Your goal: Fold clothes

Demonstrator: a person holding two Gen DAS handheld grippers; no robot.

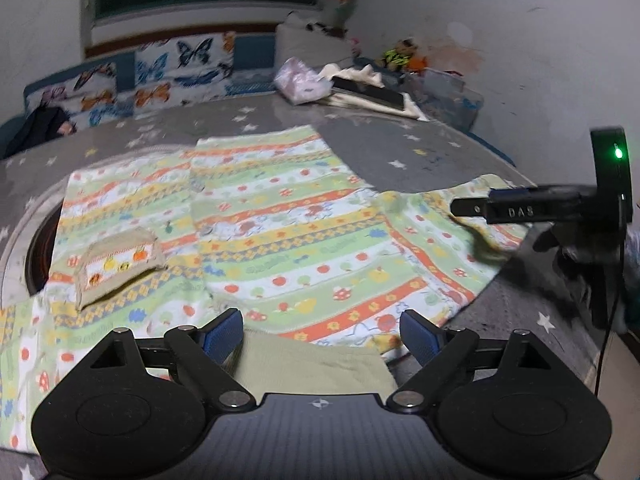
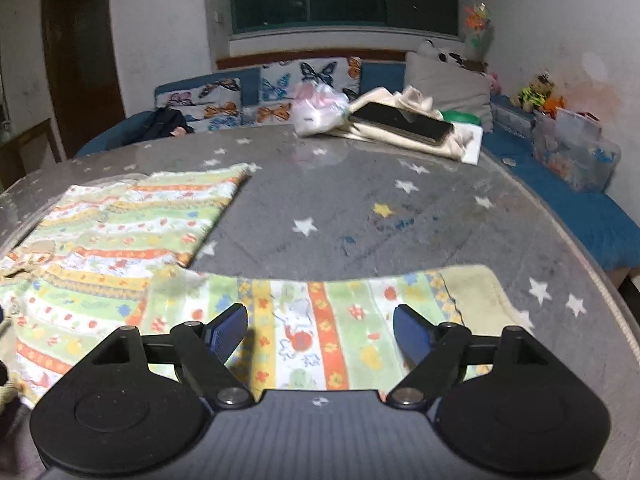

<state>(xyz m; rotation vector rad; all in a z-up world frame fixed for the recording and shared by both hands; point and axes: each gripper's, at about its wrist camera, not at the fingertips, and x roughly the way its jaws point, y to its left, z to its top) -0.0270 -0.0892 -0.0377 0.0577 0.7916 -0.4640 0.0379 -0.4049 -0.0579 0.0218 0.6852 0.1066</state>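
A child's striped garment [image 1: 288, 232] with fruit and flower prints lies spread flat on the grey star-patterned table [image 1: 400, 152]. It has a small chest pocket [image 1: 120, 268] and a plain green hem [image 1: 312, 364]. My left gripper [image 1: 322, 334] is open, hovering over the green hem. The right gripper shows at the right of the left wrist view [image 1: 472, 209], above the spread sleeve [image 1: 448, 240]. In the right wrist view my right gripper [image 2: 320, 334] is open above that sleeve [image 2: 340, 320], whose green cuff [image 2: 476, 292] points right. The garment's body [image 2: 120, 220] lies to its left.
At the table's far side lie a dark phone [image 2: 400, 120] on a cream cloth [image 2: 416, 136] and a pink plastic bag [image 2: 318, 110]. Behind is a blue bench with butterfly cushions [image 2: 280, 92], a grey pillow [image 2: 448, 84], toys [image 2: 536, 94] and a clear box [image 2: 576, 156].
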